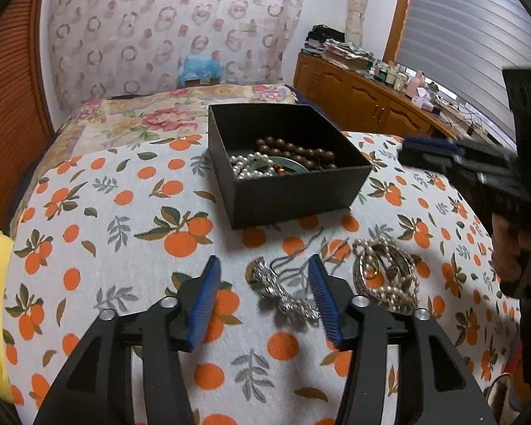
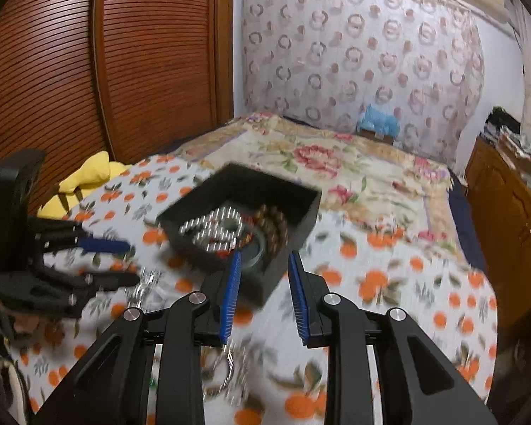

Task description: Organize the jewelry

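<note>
Both grippers' jaws apart, empty, black box [image 1: 293, 180] mid-cloth, silver chain [image 1: 283, 290] seemingly between left jaws.

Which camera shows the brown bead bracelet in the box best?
The left wrist view: the brown beads lie sharp inside the black box, beside pearls. The right wrist view shows them only as a motion-blurred brown smear.

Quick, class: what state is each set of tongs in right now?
Left tongs: open, holding nothing, hovering over the silver chain on the cloth.
Right tongs: open, empty, near the black box.
</note>
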{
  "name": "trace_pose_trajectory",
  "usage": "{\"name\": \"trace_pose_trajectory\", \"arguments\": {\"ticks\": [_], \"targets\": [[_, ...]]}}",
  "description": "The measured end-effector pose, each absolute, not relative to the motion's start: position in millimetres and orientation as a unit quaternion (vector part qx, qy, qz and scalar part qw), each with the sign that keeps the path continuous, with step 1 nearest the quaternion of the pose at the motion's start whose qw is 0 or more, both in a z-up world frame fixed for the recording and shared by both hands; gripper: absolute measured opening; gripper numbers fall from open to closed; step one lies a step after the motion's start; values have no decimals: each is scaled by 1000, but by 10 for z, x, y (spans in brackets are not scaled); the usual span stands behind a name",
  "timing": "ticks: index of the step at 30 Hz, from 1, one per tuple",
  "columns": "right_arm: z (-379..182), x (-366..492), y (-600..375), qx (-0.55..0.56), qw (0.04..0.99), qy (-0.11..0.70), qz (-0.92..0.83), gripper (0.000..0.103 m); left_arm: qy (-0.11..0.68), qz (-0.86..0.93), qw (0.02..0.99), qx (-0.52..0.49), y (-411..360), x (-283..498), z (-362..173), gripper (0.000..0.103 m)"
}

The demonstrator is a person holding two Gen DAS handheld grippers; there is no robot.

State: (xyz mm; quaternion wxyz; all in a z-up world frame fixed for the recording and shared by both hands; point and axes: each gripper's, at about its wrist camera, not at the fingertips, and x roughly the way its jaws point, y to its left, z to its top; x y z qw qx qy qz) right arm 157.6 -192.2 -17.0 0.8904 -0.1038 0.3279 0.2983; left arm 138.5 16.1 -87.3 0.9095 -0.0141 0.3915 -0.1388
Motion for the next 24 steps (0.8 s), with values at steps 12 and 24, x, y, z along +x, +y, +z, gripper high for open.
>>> {"name": "trace_pose_trajectory", "arguments": {"ticks": [12,24], "targets": [[-671,1320,-2194,-105,870,394,277,30,388,-130,912,-9,112,1110,-920,72],[-826,1315,-2017,-143,856,424,258,5,388,-127,913,-11,111,1075,-897,72]]}}
